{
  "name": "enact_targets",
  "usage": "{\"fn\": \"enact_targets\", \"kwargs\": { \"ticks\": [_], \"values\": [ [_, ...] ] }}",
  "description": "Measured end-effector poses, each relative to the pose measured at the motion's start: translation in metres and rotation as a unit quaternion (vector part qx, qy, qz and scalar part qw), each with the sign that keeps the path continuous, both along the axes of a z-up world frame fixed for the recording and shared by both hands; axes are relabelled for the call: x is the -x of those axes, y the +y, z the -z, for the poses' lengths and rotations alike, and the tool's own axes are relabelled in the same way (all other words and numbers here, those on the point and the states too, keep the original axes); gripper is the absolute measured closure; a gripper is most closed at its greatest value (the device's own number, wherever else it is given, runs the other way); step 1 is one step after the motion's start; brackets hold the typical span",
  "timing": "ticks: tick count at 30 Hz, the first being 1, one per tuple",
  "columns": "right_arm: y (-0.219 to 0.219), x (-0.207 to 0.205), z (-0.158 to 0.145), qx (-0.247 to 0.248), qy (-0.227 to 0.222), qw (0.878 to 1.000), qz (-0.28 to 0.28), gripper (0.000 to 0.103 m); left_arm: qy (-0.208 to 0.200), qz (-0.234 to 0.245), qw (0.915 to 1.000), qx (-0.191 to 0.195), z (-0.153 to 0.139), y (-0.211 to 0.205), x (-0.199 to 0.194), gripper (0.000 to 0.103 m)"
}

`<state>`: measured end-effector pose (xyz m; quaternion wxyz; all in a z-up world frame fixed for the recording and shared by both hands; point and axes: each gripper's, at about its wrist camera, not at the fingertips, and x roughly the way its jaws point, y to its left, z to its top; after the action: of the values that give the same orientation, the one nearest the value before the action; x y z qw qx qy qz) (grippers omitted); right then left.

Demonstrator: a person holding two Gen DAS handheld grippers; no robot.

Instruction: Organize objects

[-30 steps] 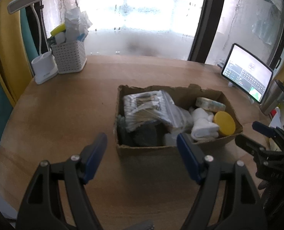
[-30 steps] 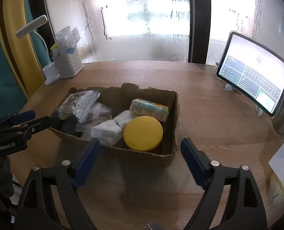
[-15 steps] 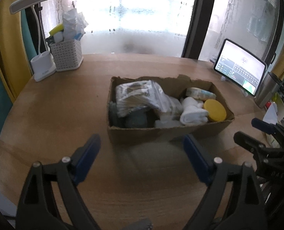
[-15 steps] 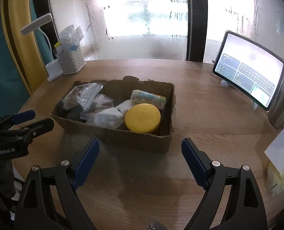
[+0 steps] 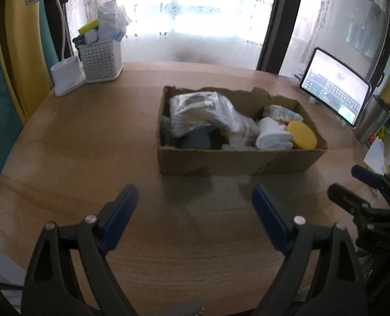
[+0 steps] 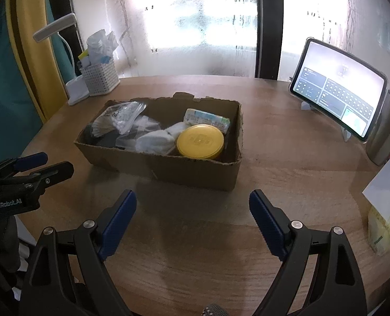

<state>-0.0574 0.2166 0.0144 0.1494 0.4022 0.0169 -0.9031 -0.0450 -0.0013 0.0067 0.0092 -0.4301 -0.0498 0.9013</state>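
**A:** Where does the box [image 6: 168, 163] sit?

**B:** Mid-surface [image 6: 287, 163], open-topped, its torn cardboard rim up. Both grippers hang over the near edge, well apart from it.

**A:** What is in it?

**B:** A yellow lid [image 6: 200, 141] lies flat at the right end, touching a white cloth roll [image 6: 155, 142] on its left. A small printed packet [image 6: 208, 119] lies behind the lid against the back wall. A clear bag [image 6: 121, 117] of small white items fills the left end, over something dark that cannot be made out.

**A:** And the jaws?

**B:** The left gripper [image 5: 195, 205] has its jaws spread wide, nothing between them. The right gripper [image 6: 192, 210] is the same: blue pads wide apart, gripping nothing. Each gripper shows at the edge of the other's view, the right one [image 5: 363, 192] at the right of the left camera's frame.

**A:** Anything else on the surface?

**B:** A tablet [image 6: 337, 105] stands lit on a stand at the right, beside a steel cup [image 6: 385, 134]. At the far left a white basket [image 6: 100, 79] stuffed with papers stands just beside a lamp [image 6: 76, 89].
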Motion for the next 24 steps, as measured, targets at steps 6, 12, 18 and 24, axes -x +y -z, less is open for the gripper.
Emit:
{"fn": "enact_targets", "kwargs": {
  "ticks": [6,12,18,24],
  "values": [
    [-0.0027,-0.0045,0.0006,-0.006,-0.003,1.000,-0.003,0.013,0.004,0.000,1.0000,0.001,-0.0005,-0.0012,-0.0060,0.013],
    [-0.0033,-0.0073,-0.0003,-0.003,0.000,1.000,-0.003,0.013,0.007,0.001,1.0000,0.001,-0.0029,-0.0020,-0.0089,0.013],
    [-0.0038,-0.0073,0.0023,-0.006,-0.004,1.000,-0.004,0.013,0.005,0.001,1.0000,-0.001,-0.0013,-0.0025,-0.0092,0.013],
    [-0.0036,-0.0059,0.0020,-0.006,-0.002,1.000,-0.001,0.013,0.005,0.001,1.0000,0.002,0.0001,-0.0022,-0.0084,0.013]
  ]
}}
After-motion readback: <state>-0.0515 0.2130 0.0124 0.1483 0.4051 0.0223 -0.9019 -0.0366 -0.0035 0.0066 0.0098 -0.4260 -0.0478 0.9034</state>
